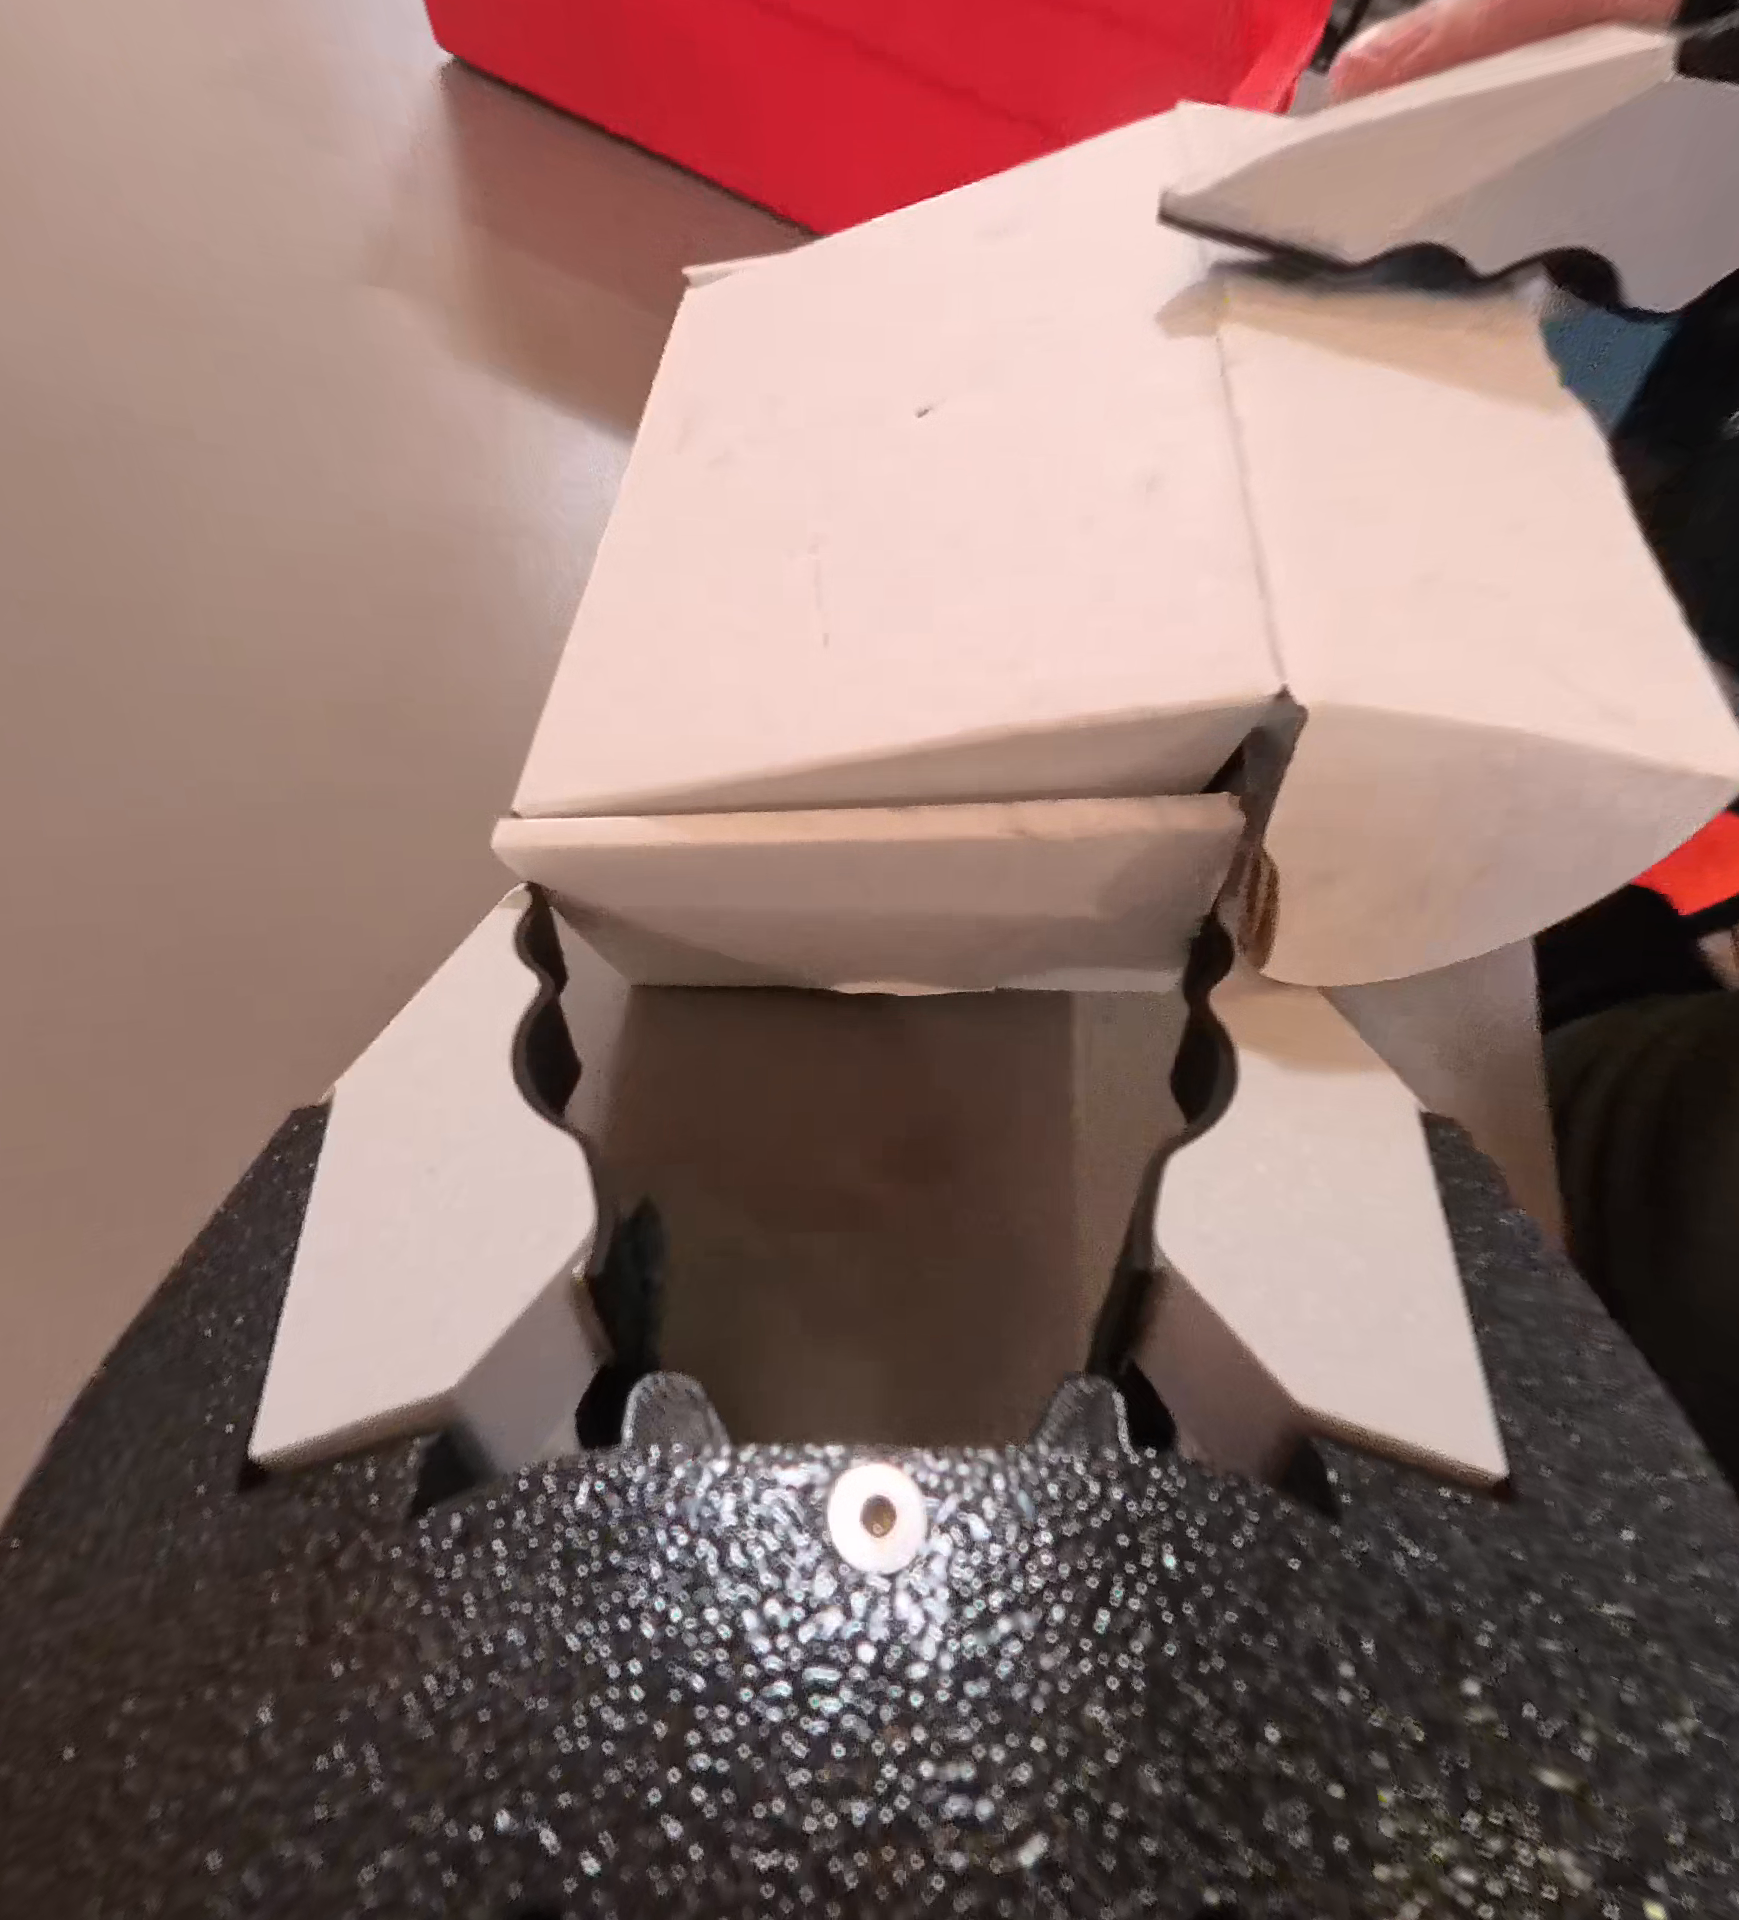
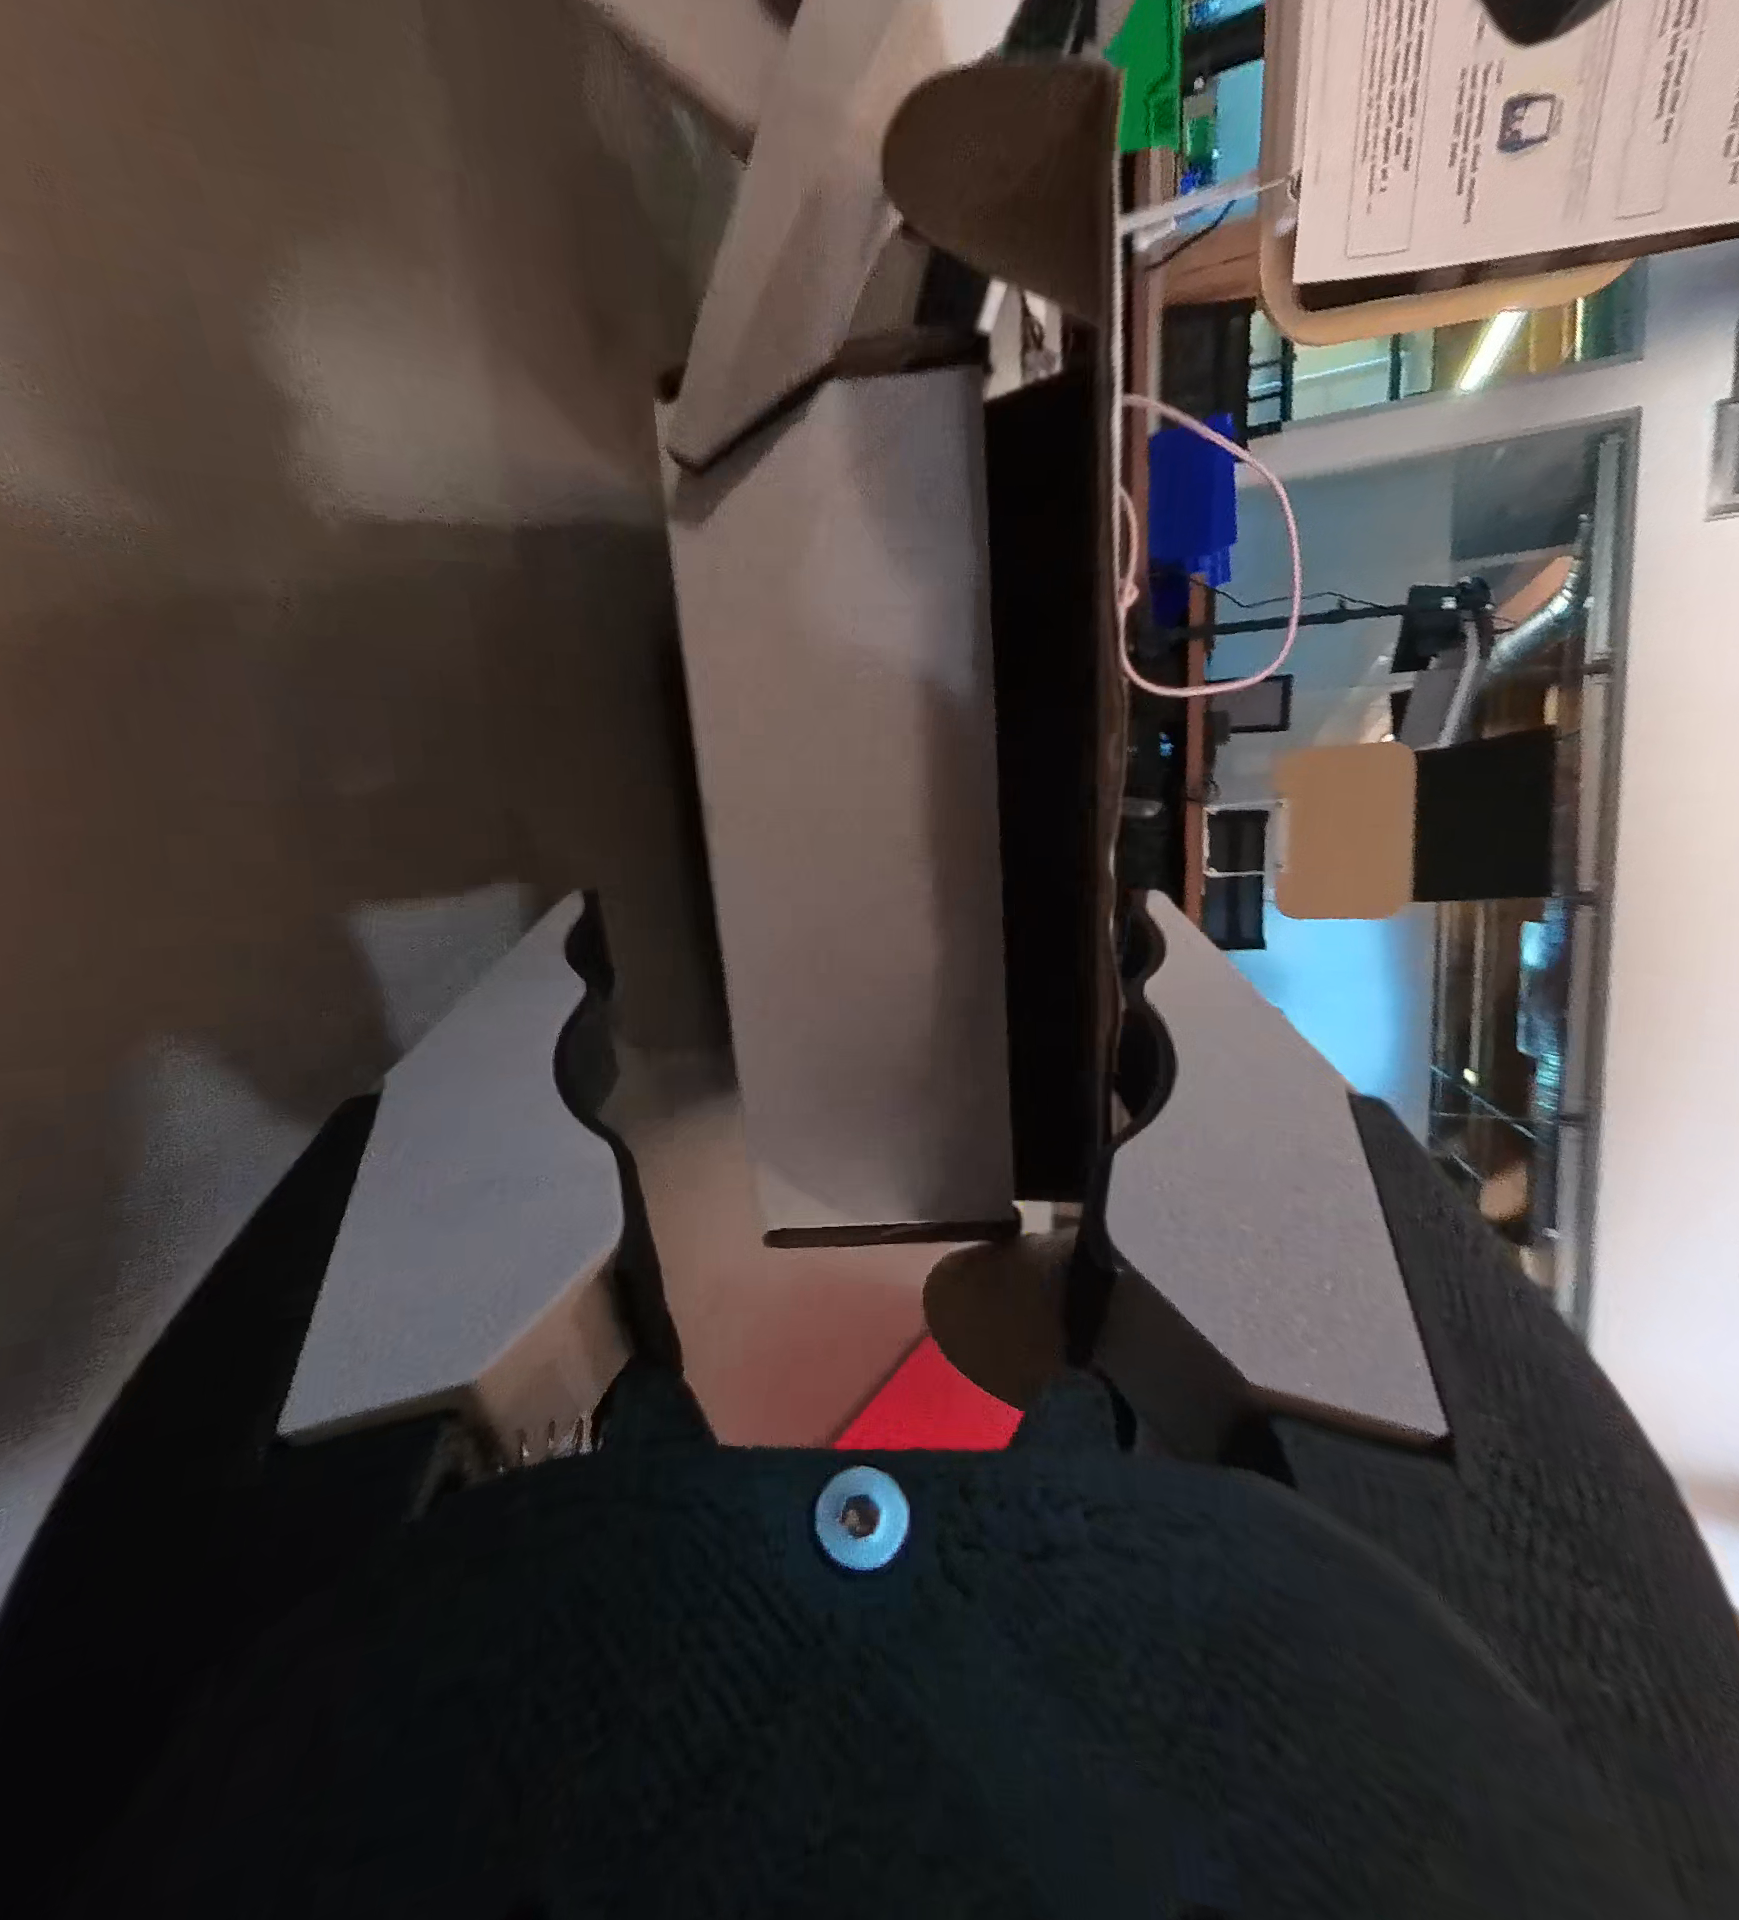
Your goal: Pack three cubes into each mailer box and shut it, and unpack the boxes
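A white mailer box (image 1: 906,582) sits on the brown surface (image 1: 169,520), its lid nearly down but the front flap (image 1: 1416,582) still sticking out at the box's right side. The left gripper (image 1: 865,956) is held with spread jaws spanning the box's near end; both fingertips appear to touch its corners, steadying it, though firm pressure cannot be told. The right gripper (image 2: 860,997) is seen at the flap with jaws wide apart: one finger (image 2: 1145,1039) lies against the flap's edge, the other stands clear, so nothing is pinched. A red box (image 1: 844,94) lies behind. No cubes are visible; whether they are inside cannot be told. The closing step is judged to be in hand. Next, the flap would need to be folded down and tucked while the box is braced.
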`<state>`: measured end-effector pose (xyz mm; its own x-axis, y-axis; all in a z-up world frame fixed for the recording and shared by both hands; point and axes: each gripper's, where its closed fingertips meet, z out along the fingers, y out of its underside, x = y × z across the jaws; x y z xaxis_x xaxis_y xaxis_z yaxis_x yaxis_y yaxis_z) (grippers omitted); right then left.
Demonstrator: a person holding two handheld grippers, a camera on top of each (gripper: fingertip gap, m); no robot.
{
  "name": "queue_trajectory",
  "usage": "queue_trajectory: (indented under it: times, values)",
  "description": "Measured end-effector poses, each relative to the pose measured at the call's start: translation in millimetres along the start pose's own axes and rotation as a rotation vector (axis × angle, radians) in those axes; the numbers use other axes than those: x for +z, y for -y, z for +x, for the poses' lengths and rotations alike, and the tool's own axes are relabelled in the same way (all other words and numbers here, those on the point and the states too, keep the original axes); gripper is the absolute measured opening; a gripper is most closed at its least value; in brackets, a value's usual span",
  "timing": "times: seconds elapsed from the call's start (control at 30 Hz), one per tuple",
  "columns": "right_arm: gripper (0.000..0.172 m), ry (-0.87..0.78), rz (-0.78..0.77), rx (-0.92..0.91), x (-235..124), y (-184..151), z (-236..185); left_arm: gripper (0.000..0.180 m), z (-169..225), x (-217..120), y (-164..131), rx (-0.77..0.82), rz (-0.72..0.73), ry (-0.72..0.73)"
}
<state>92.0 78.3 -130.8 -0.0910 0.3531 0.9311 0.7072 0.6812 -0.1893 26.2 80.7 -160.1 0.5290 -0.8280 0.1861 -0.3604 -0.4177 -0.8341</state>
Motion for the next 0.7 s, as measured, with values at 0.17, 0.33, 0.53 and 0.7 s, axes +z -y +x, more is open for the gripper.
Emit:
queue_trajectory:
  times: [0.17,0.33,0.53,0.7]
  values:
    - [0.083,0.035,-0.057,-0.043,11.2,-6.8,24.0,0.117,-2.3,-3.5,4.3,-0.084,-0.013,-0.060]
    - [0.072,0.168,-0.086,0.013,16.7,-20.4,31.6,0.137,-6.2,-14.3,14.1,-0.028,0.114,-0.010]
    - [0.063,0.294,-0.038,0.079,22.6,-24.1,39.3,0.150,-18.1,-16.0,34.0,0.427,0.175,0.301]
    - [0.063,0.368,0.007,0.173,26.7,-20.8,46.0,0.111,-16.6,9.1,43.4,0.647,0.162,0.369]
